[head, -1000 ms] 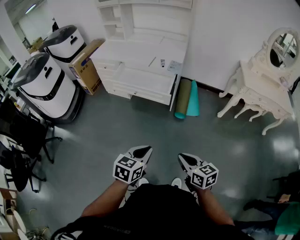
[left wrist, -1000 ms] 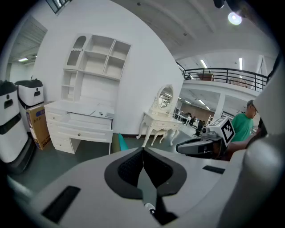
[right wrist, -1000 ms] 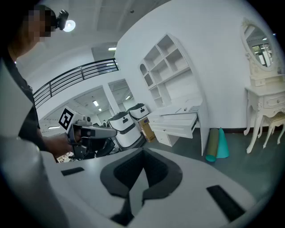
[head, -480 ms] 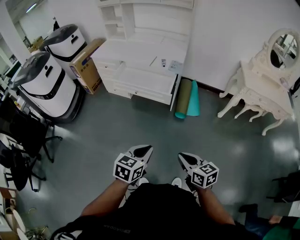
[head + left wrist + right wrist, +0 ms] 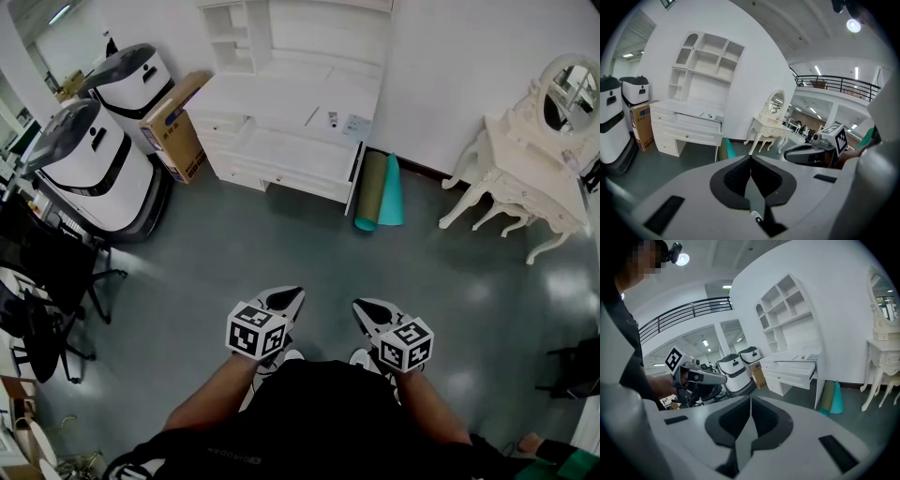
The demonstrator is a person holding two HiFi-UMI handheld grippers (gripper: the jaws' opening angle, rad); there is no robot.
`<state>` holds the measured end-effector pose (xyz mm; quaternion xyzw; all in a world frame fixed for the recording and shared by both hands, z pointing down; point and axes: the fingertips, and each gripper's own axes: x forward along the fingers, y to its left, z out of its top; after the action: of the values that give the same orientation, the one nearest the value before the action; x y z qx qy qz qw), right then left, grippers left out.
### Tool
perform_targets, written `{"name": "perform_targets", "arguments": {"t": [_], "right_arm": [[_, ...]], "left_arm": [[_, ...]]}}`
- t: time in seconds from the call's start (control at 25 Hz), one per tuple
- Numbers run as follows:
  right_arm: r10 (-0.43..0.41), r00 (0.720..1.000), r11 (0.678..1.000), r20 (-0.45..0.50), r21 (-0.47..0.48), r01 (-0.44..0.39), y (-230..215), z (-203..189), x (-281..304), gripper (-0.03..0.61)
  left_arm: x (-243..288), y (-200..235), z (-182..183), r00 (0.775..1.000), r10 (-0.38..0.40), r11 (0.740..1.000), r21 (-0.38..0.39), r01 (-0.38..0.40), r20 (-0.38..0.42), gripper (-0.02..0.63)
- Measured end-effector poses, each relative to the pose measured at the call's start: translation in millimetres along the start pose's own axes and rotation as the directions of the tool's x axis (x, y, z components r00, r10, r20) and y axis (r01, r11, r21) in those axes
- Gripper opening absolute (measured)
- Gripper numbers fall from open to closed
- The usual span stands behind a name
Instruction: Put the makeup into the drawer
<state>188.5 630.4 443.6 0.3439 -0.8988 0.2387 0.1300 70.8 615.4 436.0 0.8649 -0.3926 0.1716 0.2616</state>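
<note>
Both the left gripper and the right gripper are closed on nothing, well short of the white desk. Small items near its right edge, probably the makeup, sit by the open drawer; jaws arriving closed could knock them off.

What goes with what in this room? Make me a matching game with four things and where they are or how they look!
Things:
1. rolled mats
2. cardboard box
3. dressing table
4. left gripper

Clues:
A. jaws shut, nothing between them
B. white, at the far right
C. green and teal, standing beside the desk
D. brown

Pairs: 1-C, 2-D, 3-B, 4-A
</note>
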Motion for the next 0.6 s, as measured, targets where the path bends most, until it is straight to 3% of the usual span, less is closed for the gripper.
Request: {"name": "perform_targets", "arguments": {"t": [0.24, 0.44, 0.6], "right_arm": [[0.036, 0.999, 0.999, -0.01, -0.006, -0.036, 30.3, -3.7, 22.7, 0.031], [-0.025, 1.0, 0.996, -0.005, 0.09, 0.025, 36.5, -9.4, 40.9, 0.031], [-0.066, 0.997, 0.996, -0.031, 0.065, 0.068, 45.4, -14.6, 49.0, 0.031]], "left_arm": [[-14.1, 20.2, -4.4, 1.0, 0.007, 0.998, 0.062, -0.006, -0.004, 0.011], [-29.9, 38.1, -16.4, 0.999, -0.016, 0.998, 0.055, 0.017, -0.029, 0.012], [-43.6, 56.4, -32.2, 0.998, -0.008, 0.999, 0.039, 0.01, -0.054, 0.012]]}}
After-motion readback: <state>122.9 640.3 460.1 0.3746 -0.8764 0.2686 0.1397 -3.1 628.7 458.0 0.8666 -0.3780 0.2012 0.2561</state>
